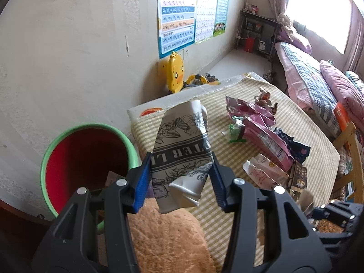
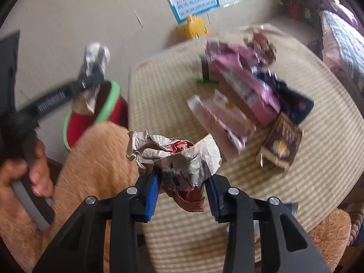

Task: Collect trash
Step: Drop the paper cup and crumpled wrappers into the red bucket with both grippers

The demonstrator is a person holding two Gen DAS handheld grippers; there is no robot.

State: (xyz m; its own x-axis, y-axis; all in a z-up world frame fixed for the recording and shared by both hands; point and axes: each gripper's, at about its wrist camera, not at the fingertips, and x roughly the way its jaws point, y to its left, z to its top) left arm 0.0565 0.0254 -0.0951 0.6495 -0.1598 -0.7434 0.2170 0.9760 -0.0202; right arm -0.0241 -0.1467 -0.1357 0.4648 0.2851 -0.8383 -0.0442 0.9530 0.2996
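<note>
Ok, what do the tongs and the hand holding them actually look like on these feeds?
Both tongs, left tongs and right tongs, have black plastic linkage arms with silver rivets and blue ribbed pads. The left hand is bare, gripping a grey-edged black handle with white lettering.

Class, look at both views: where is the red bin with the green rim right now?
The red bin stands on the floor left of the checked table, against the wall. In the left wrist view it sits just left of the left gripper holding the printed paper cup.

the right wrist view is motion-blurred, so print on the pink packet (image 2: pixel 245 84) and dark box (image 2: pixel 283 142) is unreadable; the red bin (image 1: pixel 86 159) is partly hidden behind the left gripper (image 1: pixel 180 175)
</note>
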